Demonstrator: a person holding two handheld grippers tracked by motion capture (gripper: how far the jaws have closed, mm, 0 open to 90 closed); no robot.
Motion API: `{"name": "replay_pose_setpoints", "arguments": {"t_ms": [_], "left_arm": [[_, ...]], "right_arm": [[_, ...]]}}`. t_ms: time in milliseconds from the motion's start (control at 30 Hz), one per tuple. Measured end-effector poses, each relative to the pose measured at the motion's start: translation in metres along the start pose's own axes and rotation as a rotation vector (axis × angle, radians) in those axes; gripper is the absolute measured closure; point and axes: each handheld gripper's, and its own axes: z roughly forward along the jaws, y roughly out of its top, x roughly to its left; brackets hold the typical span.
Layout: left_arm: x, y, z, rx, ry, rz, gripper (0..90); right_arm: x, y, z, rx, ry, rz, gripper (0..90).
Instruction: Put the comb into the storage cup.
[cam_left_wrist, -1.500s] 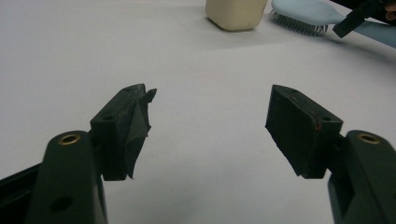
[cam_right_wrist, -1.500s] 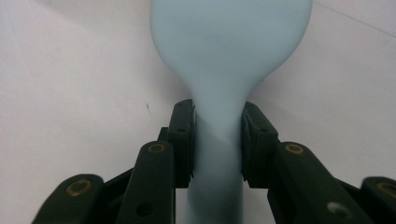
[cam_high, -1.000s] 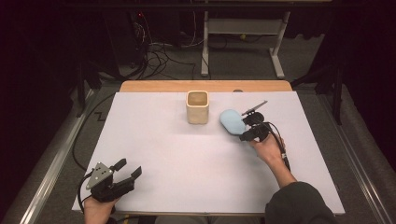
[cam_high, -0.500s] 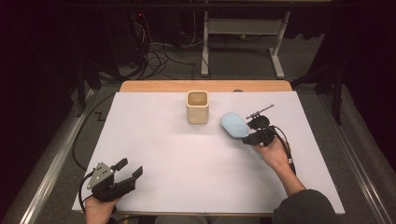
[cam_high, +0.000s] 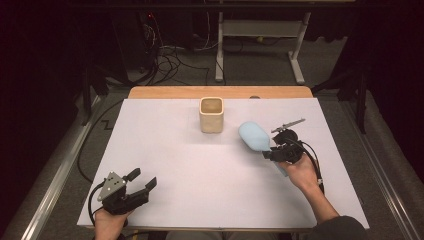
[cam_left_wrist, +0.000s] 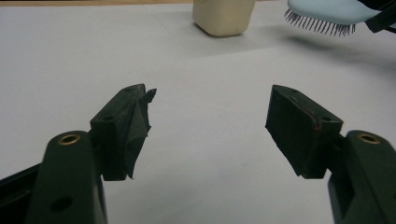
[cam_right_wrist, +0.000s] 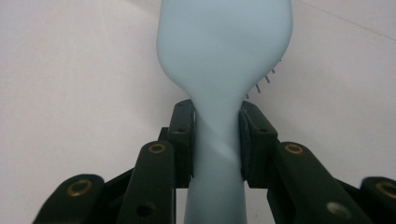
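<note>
Right gripper (cam_right_wrist: 217, 135) is clamping the light-blue hairbrush (cam_high: 255, 136) at its neck — head free, likely heading for the beige cup (cam_high: 211, 114); left gripper (cam_left_wrist: 210, 130) is idling, jaws apart, empty.

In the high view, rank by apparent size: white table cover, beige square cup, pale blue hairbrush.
1. White table cover, by far the largest.
2. and 3. Beige square cup and pale blue hairbrush look alike; the brush's handle is partly hidden, so no firm ranking.

One pale blue hairbrush (cam_high: 254, 136) and one beige square cup (cam_high: 211, 114) are at the table. Two grippers are there: the left gripper (cam_high: 141, 182) and the right gripper (cam_high: 270, 152).
</note>
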Motion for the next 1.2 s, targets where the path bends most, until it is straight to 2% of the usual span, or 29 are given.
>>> {"name": "replay_pose_setpoints", "arguments": {"t_ms": [133,367,500,567,867,1100,1200], "left_arm": [[-0.002,0.0,0.003,0.02,-0.007,0.02,30.5],[-0.006,0.003,0.004,0.015,-0.014,0.031,30.4],[-0.006,0.006,0.005,0.005,-0.052,0.002,30.3],[-0.007,0.008,0.007,0.007,-0.052,0.02,30.2],[-0.016,0.018,0.017,0.006,-0.081,0.038,30.2],[-0.021,0.023,0.024,0.011,-0.106,0.047,30.2],[-0.024,0.026,0.025,0.012,-0.115,0.055,30.2]], "right_arm": [[0.001,-0.007,-0.005,-0.012,0.003,-0.003,71.0],[0.001,-0.02,-0.014,-0.046,0.02,0.0,71.0],[0.001,-0.027,-0.018,-0.059,0.028,0.001,70.9],[0.001,-0.03,-0.02,-0.066,0.035,0.005,71.0],[0.007,-0.043,-0.028,-0.1,0.059,-0.008,70.9],[0.007,-0.06,-0.038,-0.133,0.084,0.005,70.9],[0.009,-0.066,-0.042,-0.131,0.089,-0.003,71.0]]}}
